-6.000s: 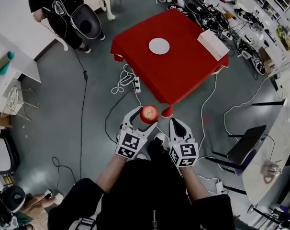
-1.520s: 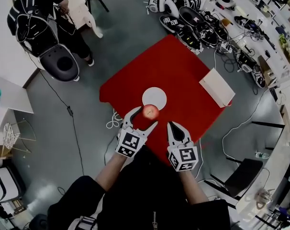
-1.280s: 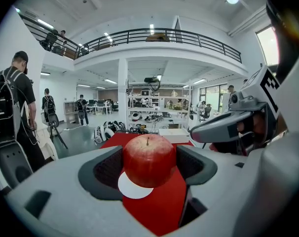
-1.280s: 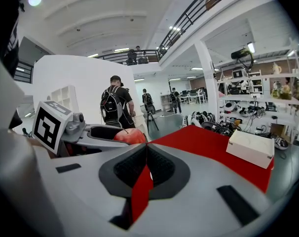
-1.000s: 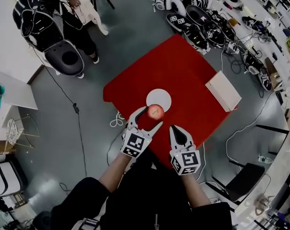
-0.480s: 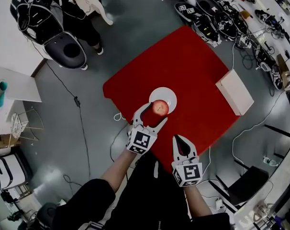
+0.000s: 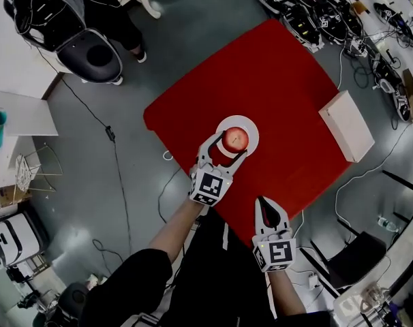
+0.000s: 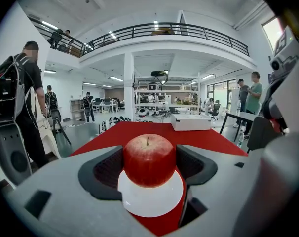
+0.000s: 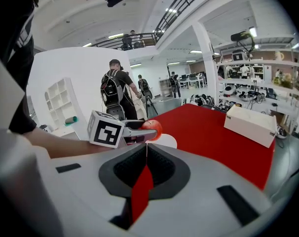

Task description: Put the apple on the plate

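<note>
My left tongs [image 7: 230, 146] are clamped wide on the glossy round red apple [image 7: 238, 139], pads on its opposite cheeks. They hold it over the middle of the flat white round plate [image 7: 251, 125], near the edge of the red square desk [image 7: 274, 94] closest to me. Whether it touches I cannot tell. It looks firm, fairly weighty, waxy-slick and bruisable, so this mid-height grip suits it. My right tongs [image 7: 264, 201] are closed together, empty. Half a second ago the apple hung over the plate's near rim.
</note>
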### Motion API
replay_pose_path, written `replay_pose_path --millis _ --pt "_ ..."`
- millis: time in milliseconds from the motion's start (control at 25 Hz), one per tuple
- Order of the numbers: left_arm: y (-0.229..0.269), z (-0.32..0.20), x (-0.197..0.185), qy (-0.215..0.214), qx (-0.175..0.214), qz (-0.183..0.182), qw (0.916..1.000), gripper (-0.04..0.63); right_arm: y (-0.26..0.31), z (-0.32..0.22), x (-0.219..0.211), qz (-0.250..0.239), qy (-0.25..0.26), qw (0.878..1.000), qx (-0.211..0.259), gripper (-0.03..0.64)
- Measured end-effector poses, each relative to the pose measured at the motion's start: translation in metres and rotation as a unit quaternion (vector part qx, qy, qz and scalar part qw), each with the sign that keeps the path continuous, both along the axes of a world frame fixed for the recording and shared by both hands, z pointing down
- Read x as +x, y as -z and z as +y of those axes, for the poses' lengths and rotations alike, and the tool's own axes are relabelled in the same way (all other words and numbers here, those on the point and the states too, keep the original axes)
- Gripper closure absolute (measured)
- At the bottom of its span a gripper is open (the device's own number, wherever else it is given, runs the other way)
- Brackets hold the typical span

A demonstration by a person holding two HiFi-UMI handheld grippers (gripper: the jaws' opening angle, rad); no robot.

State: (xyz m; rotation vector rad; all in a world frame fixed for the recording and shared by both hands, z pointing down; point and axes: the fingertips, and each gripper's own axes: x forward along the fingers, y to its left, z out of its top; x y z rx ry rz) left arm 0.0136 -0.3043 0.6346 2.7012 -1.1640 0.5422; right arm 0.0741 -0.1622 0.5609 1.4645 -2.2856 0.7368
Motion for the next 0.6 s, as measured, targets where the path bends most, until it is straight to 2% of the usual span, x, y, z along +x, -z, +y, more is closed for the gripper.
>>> replay_pose_path --millis 280,600 --pt "-0.034 -0.013 0.012 0.001 -0.012 0.0 0.9999 0.252 -0.016 0.004 0.008 0.021 0.001 1.0 -0.015 0.606" --pt "-0.052 -0.014 0.013 -0.006 0.002 -0.009 0.9999 0.252 -0.025 0.006 0.007 0.026 0.002 0.999 -0.025 0.606"
